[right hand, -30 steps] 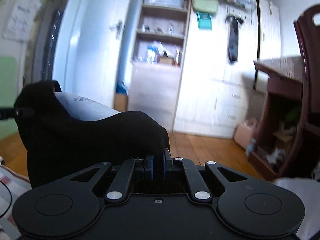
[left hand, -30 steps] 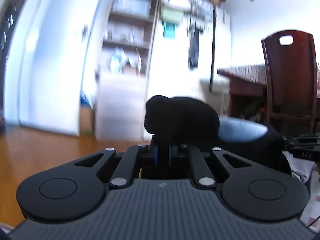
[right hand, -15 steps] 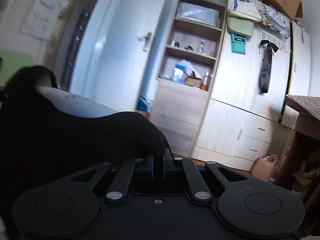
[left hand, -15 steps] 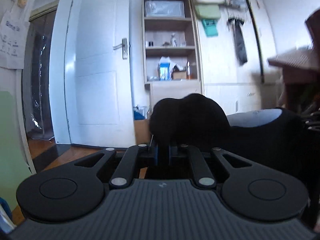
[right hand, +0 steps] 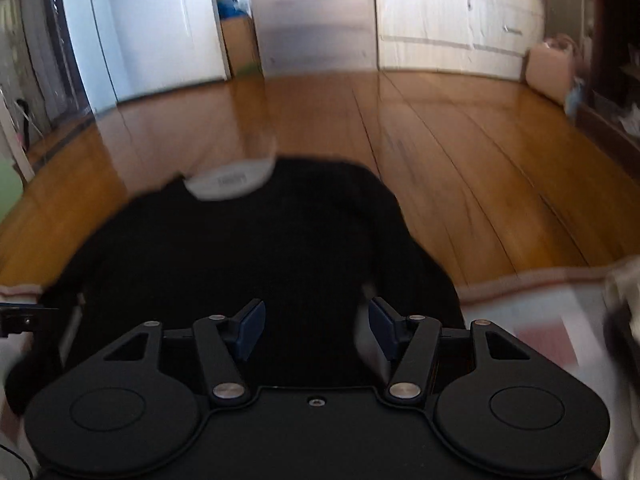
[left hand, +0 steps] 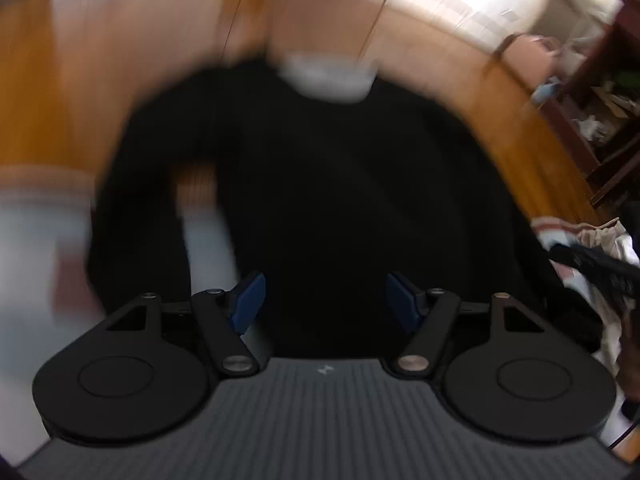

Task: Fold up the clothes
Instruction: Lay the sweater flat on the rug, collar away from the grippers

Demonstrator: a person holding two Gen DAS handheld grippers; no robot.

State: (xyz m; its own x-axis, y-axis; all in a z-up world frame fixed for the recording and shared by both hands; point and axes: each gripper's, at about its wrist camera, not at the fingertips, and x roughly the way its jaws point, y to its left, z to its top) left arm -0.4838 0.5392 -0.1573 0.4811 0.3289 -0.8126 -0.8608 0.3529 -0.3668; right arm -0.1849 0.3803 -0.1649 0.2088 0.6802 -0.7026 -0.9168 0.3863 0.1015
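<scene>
My left gripper [left hand: 325,300] and right gripper [right hand: 316,326] both have jaws spread wide, holding nothing. The black sweater [right hand: 248,248] lies spread ahead of me, its white neck label [right hand: 231,180] at the far end.

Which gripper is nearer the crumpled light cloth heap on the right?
Right. The right gripper has the light cloth heap just off its right side. From the left gripper the heap lies far right, past the black sweater.
</scene>
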